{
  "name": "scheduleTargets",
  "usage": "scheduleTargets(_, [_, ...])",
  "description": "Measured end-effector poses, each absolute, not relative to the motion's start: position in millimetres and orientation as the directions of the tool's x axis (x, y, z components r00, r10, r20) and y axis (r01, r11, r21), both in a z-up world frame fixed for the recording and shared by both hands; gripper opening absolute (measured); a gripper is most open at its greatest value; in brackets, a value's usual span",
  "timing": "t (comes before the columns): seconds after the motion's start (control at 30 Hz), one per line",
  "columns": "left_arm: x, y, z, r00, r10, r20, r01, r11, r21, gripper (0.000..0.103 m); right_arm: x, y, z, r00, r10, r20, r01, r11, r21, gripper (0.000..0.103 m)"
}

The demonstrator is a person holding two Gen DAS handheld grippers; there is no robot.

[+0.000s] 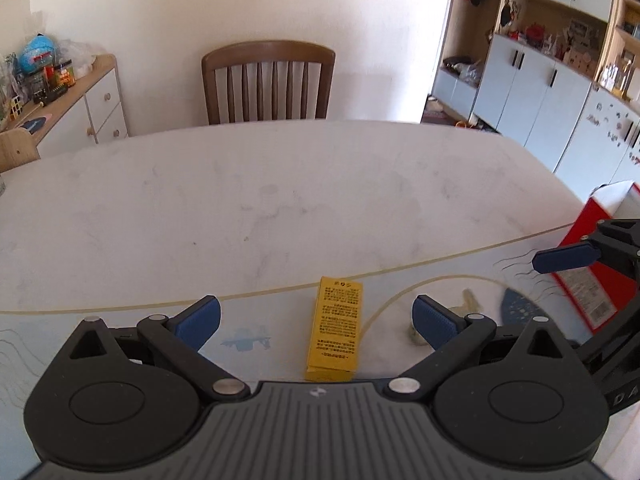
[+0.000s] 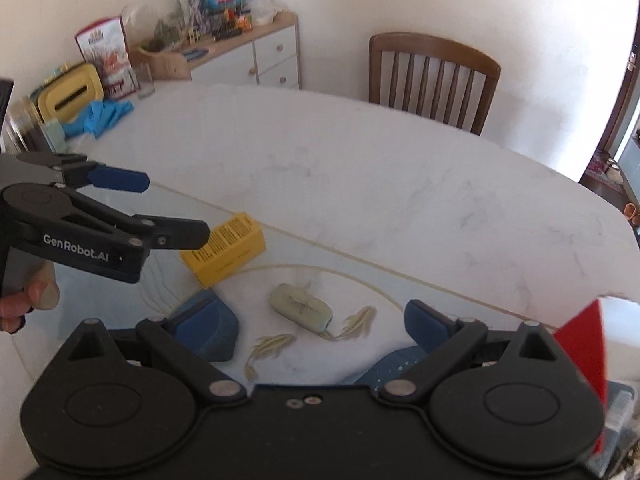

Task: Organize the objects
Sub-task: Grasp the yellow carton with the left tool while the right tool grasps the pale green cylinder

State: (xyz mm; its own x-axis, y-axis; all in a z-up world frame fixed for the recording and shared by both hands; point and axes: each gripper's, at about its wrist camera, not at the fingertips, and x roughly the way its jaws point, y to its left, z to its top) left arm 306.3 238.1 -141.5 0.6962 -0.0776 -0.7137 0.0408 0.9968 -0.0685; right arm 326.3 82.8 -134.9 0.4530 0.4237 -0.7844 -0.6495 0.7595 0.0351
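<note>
- Hovering low over a pale marble table (image 1: 280, 200), we hold a two-finger gripper in each hand, and neither one is carrying anything.
- The left gripper (image 1: 316, 322) has its jaws spread wide. A yellow box (image 1: 335, 330) lies flat on the table between them, its long side pointing away from us and untouched by either pad.
- We judge that this lining-up is deliberate: the jaws straddle the box's narrow width, so closing them would pinch its two long faces.
- The right gripper (image 2: 320, 330) also has its jaws spread. Below it, a small pale green object (image 2: 301, 307) rests on the table, just beside the yellow box but apart from it.
- A red package (image 1: 592, 264) lies at the right edge of the table, next to the right gripper.
- Both small things sit on a clear printed mat (image 2: 360, 280) near our edge of the table, within easy reach.
- A wooden chair (image 1: 268, 80) stands at the far side of the table.
- Sorting has not visibly begun; nothing is grouped yet.
</note>
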Motion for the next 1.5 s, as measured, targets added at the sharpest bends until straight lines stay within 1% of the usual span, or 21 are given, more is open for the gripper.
scheduleTargets(0.07, [311.8,235.9,-148.9,0.691,-0.071,-0.719,0.042,0.997,-0.058,0.103,331.3,86.6,-145.6,0.445,0.408,-0.797,-0.658,0.753,0.019,0.096])
scheduleTargets(0.3, [327.5,231.5,-171.7,0.666,-0.063,-0.743,0.039,0.998,-0.050,0.103,344.5,95.2,-169.5,0.393,0.410,-0.823,-0.690,0.723,0.031,0.094])
scheduleTargets(0.43, [331.7,230.4,-177.7,0.667,-0.065,-0.742,0.038,0.998,-0.053,0.103,348.5,101.2,-173.7,0.384,0.415,-0.825,-0.704,0.710,0.030,0.085])
scheduleTargets(0.47, [332.1,229.5,-178.9,0.667,-0.064,-0.742,0.041,0.998,-0.049,0.102,348.7,102.3,-174.1,0.381,0.418,-0.824,-0.709,0.705,0.030,0.081])
scheduleTargets(0.6, [332.1,227.5,-182.8,0.666,-0.067,-0.743,0.048,0.998,-0.047,0.101,348.8,105.5,-175.7,0.377,0.428,-0.822,-0.727,0.687,0.024,0.074])
scheduleTargets(0.63, [332.0,227.4,-183.0,0.665,-0.070,-0.743,0.050,0.998,-0.050,0.096,348.6,106.0,-176.0,0.376,0.432,-0.820,-0.731,0.682,0.025,0.069])
scheduleTargets(0.67, [332.3,227.1,-183.8,0.663,-0.074,-0.745,0.051,0.997,-0.053,0.089,348.3,106.6,-176.3,0.371,0.436,-0.820,-0.735,0.678,0.028,0.064])
scheduleTargets(0.7, [333.3,226.7,-184.5,0.660,-0.072,-0.748,0.051,0.997,-0.051,0.085,348.1,107.5,-177.0,0.367,0.436,-0.822,-0.738,0.674,0.028,0.061])
scheduleTargets(0.73, [333.6,226.1,-185.1,0.657,-0.072,-0.750,0.051,0.997,-0.050,0.078,348.1,109.0,-177.5,0.366,0.435,-0.823,-0.740,0.672,0.026,0.056])
scheduleTargets(0.77, [333.8,226.0,-185.7,0.654,-0.075,-0.753,0.052,0.997,-0.054,0.072,347.7,109.8,-177.8,0.363,0.436,-0.824,-0.743,0.669,0.026,0.054])
scheduleTargets(0.8, [333.8,225.6,-186.0,0.652,-0.078,-0.754,0.051,0.997,-0.059,0.069,347.1,110.6,-178.1,0.362,0.436,-0.824,-0.746,0.666,0.024,0.053])
scheduleTargets(0.87, [333.1,224.3,-185.8,0.650,-0.080,-0.755,0.056,0.997,-0.058,0.061,345.5,112.5,-178.6,0.367,0.432,-0.824,-0.750,0.661,0.013,0.046])
scheduleTargets(0.9, [332.7,223.0,-185.8,0.649,-0.078,-0.757,0.059,0.997,-0.052,0.060,344.5,112.9,-178.6,0.370,0.429,-0.824,-0.752,0.659,0.006,0.045])
scheduleTargets(0.97, [332.0,220.9,-185.2,0.646,-0.090,-0.758,0.072,0.996,-0.057,0.051,342.9,113.6,-178.1,0.371,0.427,-0.824,-0.752,0.659,0.003,0.038])
scheduleTargets(1.07, [331.8,215.3,-184.6,0.637,-0.094,-0.765,0.091,0.995,-0.046,0.042,341.5,114.3,-177.4,0.375,0.419,-0.827,-0.747,0.665,-0.002,0.033])
scheduleTargets(1.1, [331.8,213.7,-184.3,0.634,-0.089,-0.768,0.095,0.995,-0.037,0.041,340.5,114.7,-177.2,0.380,0.413,-0.828,-0.743,0.670,-0.007,0.033])
scheduleTargets(1.17, [331.5,212.1,-183.0,0.627,-0.102,-0.773,0.106,0.993,-0.045,0.033,339.3,116.3,-176.8,0.387,0.398,-0.832,-0.723,0.690,-0.006,0.030])
scheduleTargets(1.3, [328.8,209.4,-181.7,0.618,-0.098,-0.780,0.104,0.994,-0.042,0.031,333.6,117.9,-177.3,0.406,0.377,-0.833,-0.697,0.717,-0.015,0.026])
scheduleTargets(1.37, [326.1,209.5,-181.1,0.614,-0.098,-0.783,0.097,0.994,-0.048,0.031,330.7,116.4,-177.2,0.409,0.371,-0.834,-0.679,0.734,-0.006,0.023])
scheduleTargets(1.5, [318.4,208.9,-180.0,0.603,-0.091,-0.793,0.083,0.995,-0.051,0.030,324.7,109.9,-176.7,0.413,0.361,-0.836,-0.638,0.769,0.017,0.022])
